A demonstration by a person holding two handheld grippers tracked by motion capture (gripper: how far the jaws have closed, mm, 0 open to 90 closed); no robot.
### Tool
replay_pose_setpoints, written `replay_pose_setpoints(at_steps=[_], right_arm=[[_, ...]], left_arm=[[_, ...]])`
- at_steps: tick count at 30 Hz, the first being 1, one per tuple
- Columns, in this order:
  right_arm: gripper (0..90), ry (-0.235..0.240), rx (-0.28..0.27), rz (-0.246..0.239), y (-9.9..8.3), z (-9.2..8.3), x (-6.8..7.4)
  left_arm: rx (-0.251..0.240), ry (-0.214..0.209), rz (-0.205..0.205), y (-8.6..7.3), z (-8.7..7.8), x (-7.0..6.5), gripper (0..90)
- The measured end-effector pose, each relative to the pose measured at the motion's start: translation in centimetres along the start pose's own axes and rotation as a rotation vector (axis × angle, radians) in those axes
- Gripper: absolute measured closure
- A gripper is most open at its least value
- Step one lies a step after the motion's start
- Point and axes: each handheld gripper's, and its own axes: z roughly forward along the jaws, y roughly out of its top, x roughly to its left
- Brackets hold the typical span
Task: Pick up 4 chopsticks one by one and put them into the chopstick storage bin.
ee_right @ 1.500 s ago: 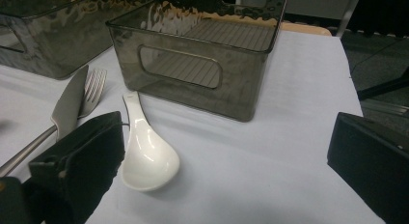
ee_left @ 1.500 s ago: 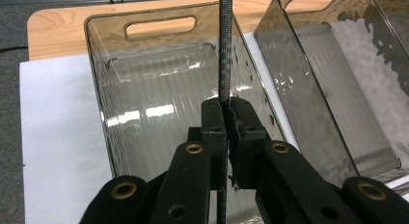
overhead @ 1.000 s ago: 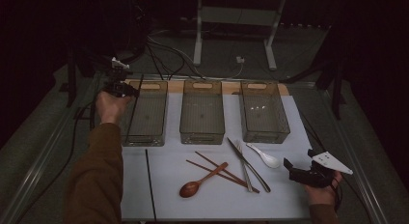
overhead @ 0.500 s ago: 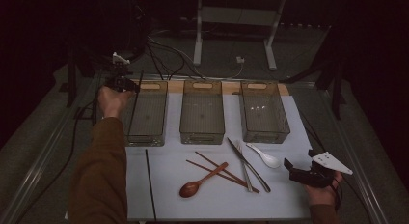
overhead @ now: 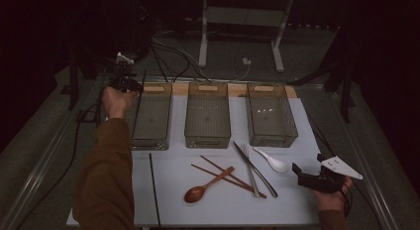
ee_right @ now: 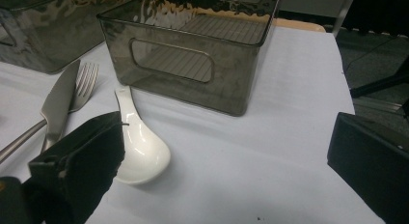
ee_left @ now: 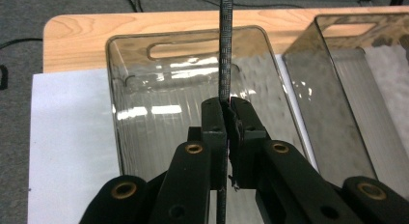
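Over the left bin [ee_left: 144, 113] on the table [overhead: 297, 200]: left tongs [ee_left: 225, 105] pinching a thin dark chopstick [ee_left: 225, 45], upright. Likely light, stiff, slippery; best gripped mid-length. Right tongs [ee_right: 222, 151] spread wide beside the white spoon [ee_right: 140, 147].

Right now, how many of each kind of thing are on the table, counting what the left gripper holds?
Bins: 3
Chopsticks: 4, one black one in the left gripper
Spoons: 2
Knife: 1
Fork: 1
Total: 11
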Motion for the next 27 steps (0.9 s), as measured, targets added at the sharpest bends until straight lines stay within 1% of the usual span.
replay_pose_setpoints(at_steps=[4,13,20,23,25,27], right_arm=[[0.0,-0.001,-0.001,0.002,0.0,0.0,0.0],[0.0,-0.005,-0.001,0.001,0.0,-0.2,-0.1],[0.0,-0.005,-0.003,-0.003,0.0,-0.2,0.0],[0.0,-0.005,-0.005,-0.001,0.0,-0.2,0.0],[0.0,-0.006,-0.006,0.000,0.0,-0.2,0.0],[0.0,-0.004,-0.006,0.001,0.0,-0.3,0.0]], left_arm=[[0.012,0.010,0.007,-0.1,0.5,-0.1,87.4],[0.050,0.018,-0.013,-1.0,1.6,0.6,87.4],[0.078,0.024,-0.007,-1.6,2.3,0.8,86.3],[0.070,0.023,-0.002,-1.8,2.3,0.7,78.5],[0.066,0.023,-0.003,-1.8,2.2,0.7,68.3],[0.042,0.024,-0.004,-1.9,1.8,0.5,58.1]])
